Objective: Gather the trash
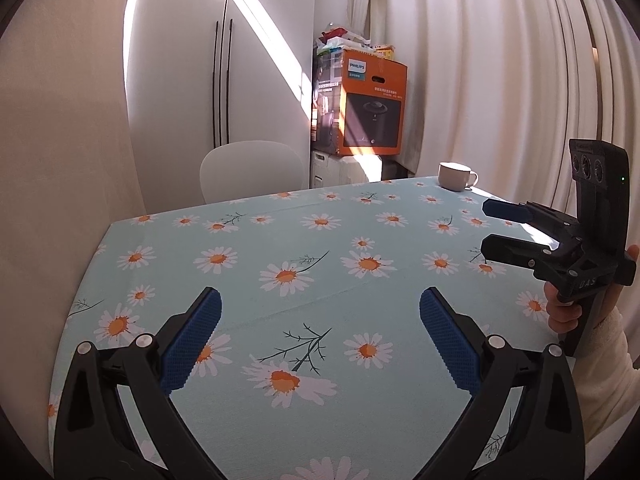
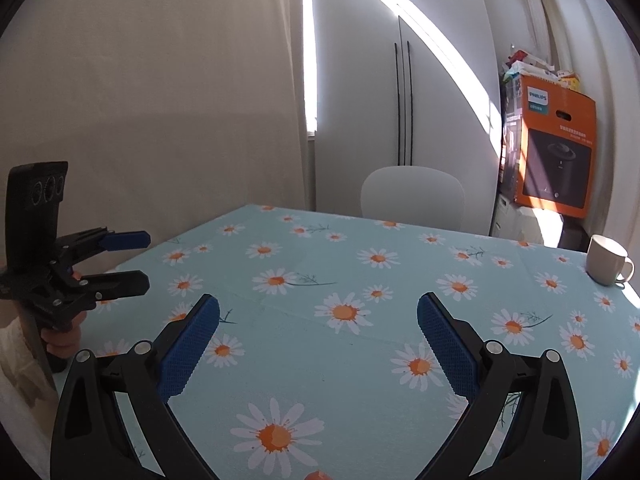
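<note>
Hovering side by side over the worktop (image 1: pixel 320 288), the left hand-held gripper (image 1: pixel 320 340) and the right hand-held gripper (image 2: pixel 318 340) both have their blue-padded fingers spread wide with nothing between them, so neither one holds anything. No trash shows in either view: the daisy-print cloth is bare apart from a white cup (image 2: pixel 608 260) standing near the far right corner, well apart from both grippers, and a small orange shape at the very bottom edge of the right view, too cut off to tell what it is. A white chair (image 1: pixel 252 170) sits at the far side, and an orange box (image 1: pixel 372 108) with clutter heaped on top stands beyond the table in the corner. By my judgement the task is at its search step, with no pickup begun. The next move calls for finding the litter first, likely by tilting or swinging the cameras toward parts of the table or room outside these views, then bringing one spread gripper down around a piece; the cup looks like crockery rather than rubbish and is best left alone
</note>
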A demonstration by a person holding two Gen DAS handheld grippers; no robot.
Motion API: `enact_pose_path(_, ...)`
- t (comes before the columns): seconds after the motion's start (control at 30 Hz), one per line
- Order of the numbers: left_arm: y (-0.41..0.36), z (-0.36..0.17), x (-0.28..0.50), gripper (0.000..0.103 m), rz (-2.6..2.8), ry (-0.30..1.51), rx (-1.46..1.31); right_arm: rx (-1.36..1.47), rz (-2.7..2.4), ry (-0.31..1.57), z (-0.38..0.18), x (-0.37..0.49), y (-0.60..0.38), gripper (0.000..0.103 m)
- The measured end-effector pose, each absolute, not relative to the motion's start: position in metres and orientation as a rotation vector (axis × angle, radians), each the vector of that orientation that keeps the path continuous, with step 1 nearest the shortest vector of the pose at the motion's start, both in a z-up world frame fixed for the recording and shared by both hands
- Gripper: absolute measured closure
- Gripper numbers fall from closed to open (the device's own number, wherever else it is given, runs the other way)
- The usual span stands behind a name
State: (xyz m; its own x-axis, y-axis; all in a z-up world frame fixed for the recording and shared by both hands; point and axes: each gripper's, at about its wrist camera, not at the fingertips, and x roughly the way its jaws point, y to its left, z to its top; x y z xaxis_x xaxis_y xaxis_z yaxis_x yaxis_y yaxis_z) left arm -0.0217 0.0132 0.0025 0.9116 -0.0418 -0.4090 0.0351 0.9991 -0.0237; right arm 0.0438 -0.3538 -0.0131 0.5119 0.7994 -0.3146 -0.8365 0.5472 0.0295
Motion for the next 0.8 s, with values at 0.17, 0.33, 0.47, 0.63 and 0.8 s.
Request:
enact_pose_path(0.17,0.0128,0.0026,-0.0221,0.006,-0.04,0.42,-0.013,-0.13,0.988,0.297,-0.0133,0.0417,-0.3557,0.008)
enact_pose_path(0.33,0.0122,0.0028,-0.0234,0.006,-0.037,0.412,-0.009,-0.139,0.986,0.303,-0.0131,0.041,-0.3535,0.008)
enact_pose_path(0.47,0.012,0.0029,-0.0242,0.006,-0.035,0.407,-0.009,-0.145,0.983,0.301,-0.0135,0.0404,-0.3529,0.008)
enact_pose_path(0.63,0.0115,0.0029,-0.0243,0.006,-0.035,0.406,-0.009,-0.144,0.98,0.302,-0.0134,0.0416,-0.3523,0.008)
enact_pose_path(0.8,0.0118,0.0031,-0.0242,0.006,-0.036,0.405,-0.008,-0.148,0.983,0.305,-0.0138,0.0424,-0.3502,0.008)
